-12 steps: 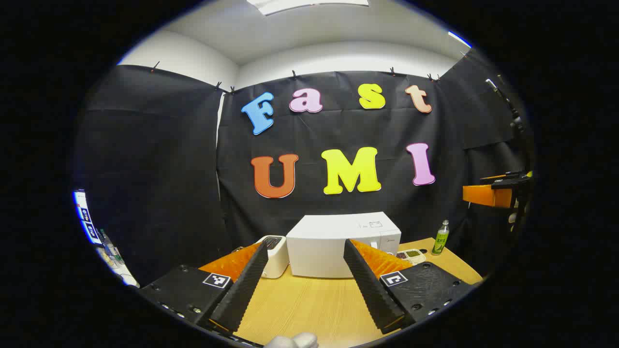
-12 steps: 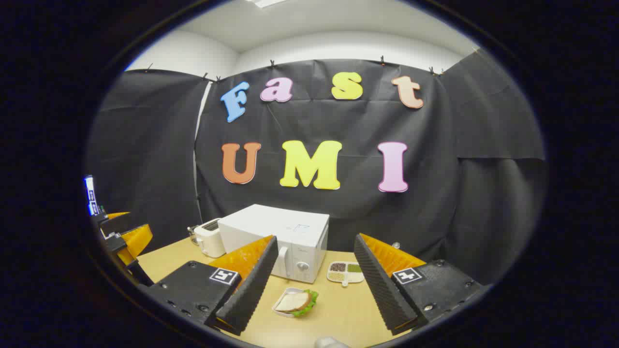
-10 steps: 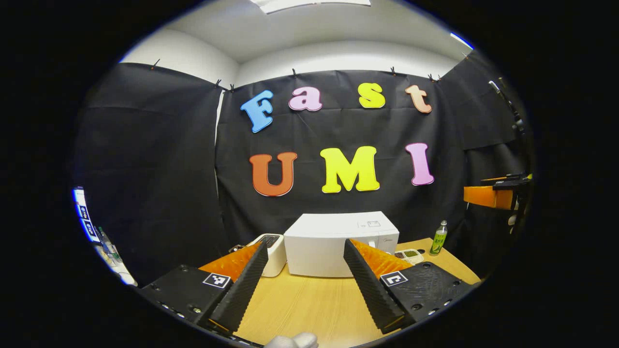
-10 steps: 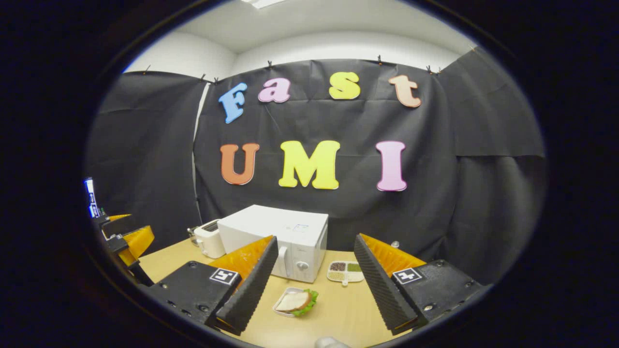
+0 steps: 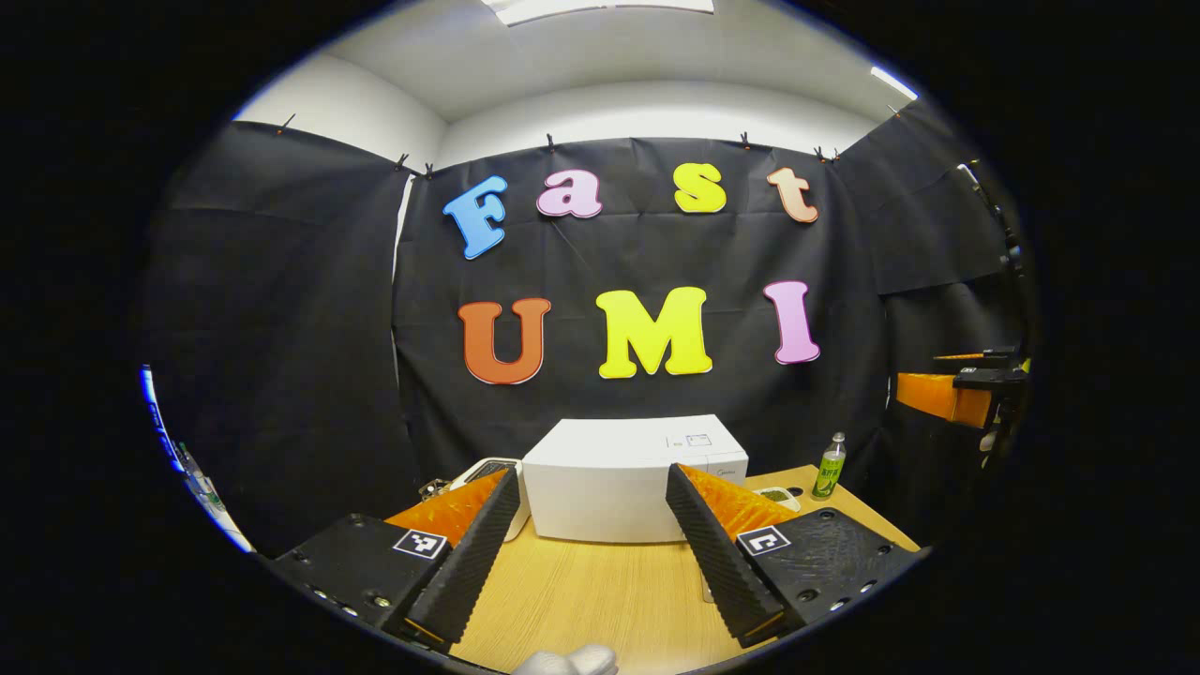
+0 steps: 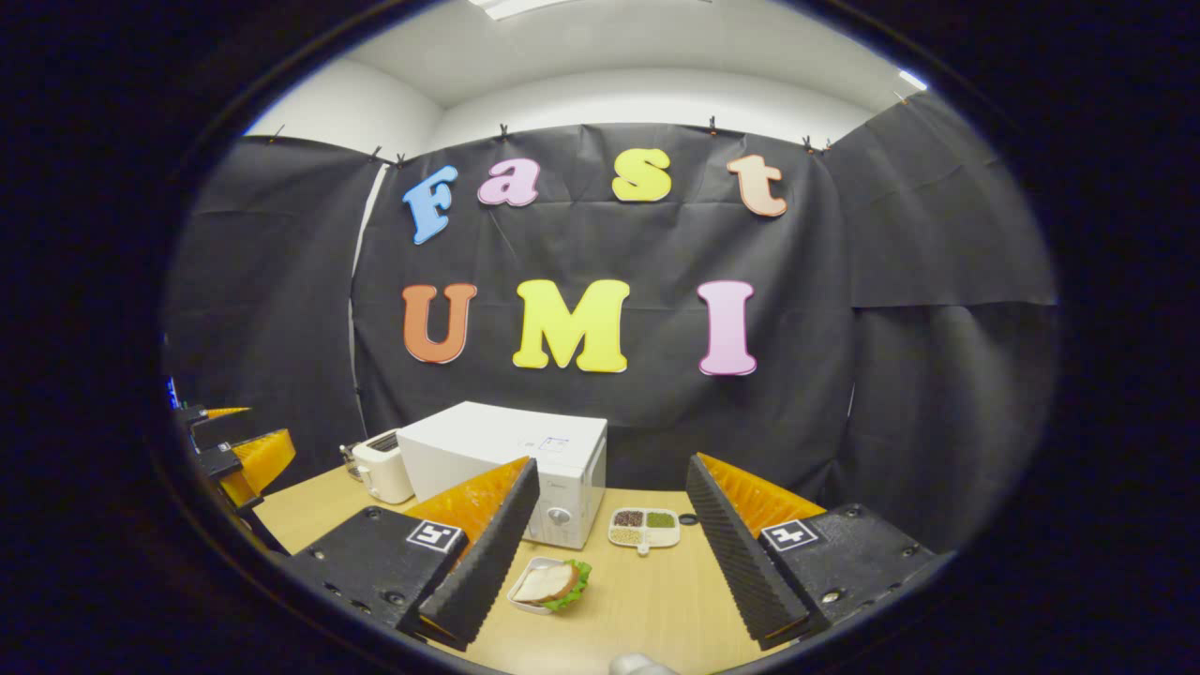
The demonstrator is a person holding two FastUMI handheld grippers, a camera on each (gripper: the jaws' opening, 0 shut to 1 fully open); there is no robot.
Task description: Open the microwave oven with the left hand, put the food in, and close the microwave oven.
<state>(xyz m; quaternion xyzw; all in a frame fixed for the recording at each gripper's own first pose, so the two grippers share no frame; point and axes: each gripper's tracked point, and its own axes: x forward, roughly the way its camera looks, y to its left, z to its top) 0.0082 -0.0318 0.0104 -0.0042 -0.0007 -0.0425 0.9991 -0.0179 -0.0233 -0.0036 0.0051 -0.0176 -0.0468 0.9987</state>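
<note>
Toaster [image 6: 382, 466] left of closed microwave [image 6: 506, 469], sectioned tray [image 6: 643, 528] right, bottle [image 5: 829, 465] beyond. Sandwich plate [image 6: 548, 585] on table [image 6: 647, 600] before microwave. Left gripper [image 5: 591, 548], right gripper [image 6: 605, 553] — both wide open, empty.

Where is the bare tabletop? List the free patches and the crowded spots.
Free: the table in front of the microwave, between the left gripper fingers; also the strip right of the sandwich, below the divided dish. Crowded: the back, where toaster, microwave and dish stand; a bottle is at the right corner.
</note>
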